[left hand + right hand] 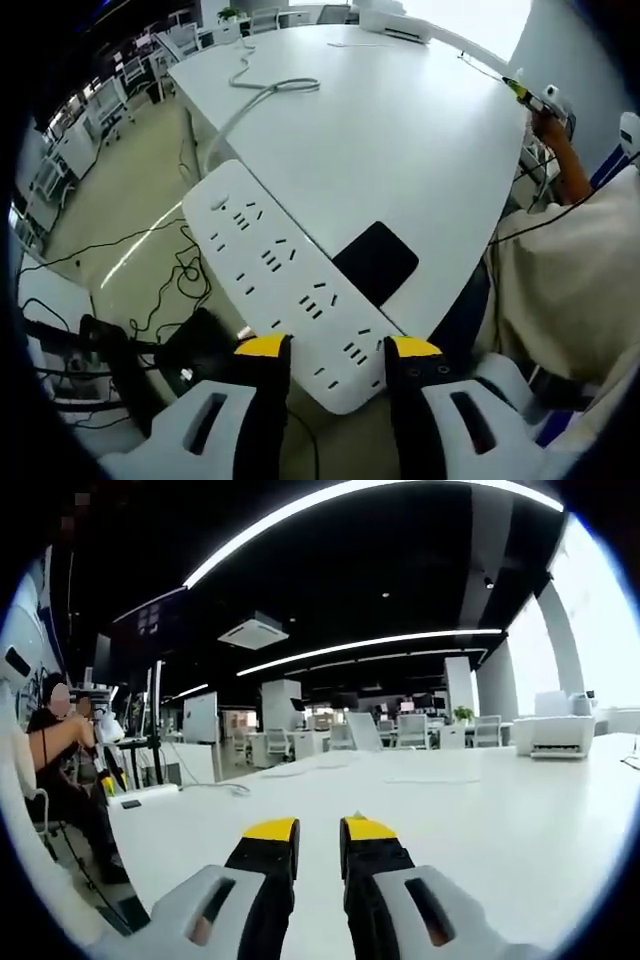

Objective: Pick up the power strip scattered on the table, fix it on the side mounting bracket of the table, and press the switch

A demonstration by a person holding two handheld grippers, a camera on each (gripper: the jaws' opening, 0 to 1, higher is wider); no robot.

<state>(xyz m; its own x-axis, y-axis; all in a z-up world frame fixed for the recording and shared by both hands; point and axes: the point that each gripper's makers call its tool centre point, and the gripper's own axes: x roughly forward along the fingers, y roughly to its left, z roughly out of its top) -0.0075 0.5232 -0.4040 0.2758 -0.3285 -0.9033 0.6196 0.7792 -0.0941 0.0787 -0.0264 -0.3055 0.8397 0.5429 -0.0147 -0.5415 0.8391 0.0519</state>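
The white power strip [285, 285] is long, with several sockets, and slants along the near side edge of the white table [400, 130]. Its near end sits between the yellow-tipped jaws of my left gripper [340, 347], which is shut on it. The strip's grey cord [268, 92] runs up from its far end and loops across the tabletop. In the right gripper view, my right gripper [319, 829] hovers low over the table [480, 820], jaws almost touching with nothing between them. A white bar with a cord [150, 795] lies at that table's left edge.
A black rectangular pad [375, 262] lies on the table near the strip. Black cables [165, 285] trail over the floor below the table. A person in beige clothing [570, 270] sits at the right. A white box [555, 735] stands on the table's far end.
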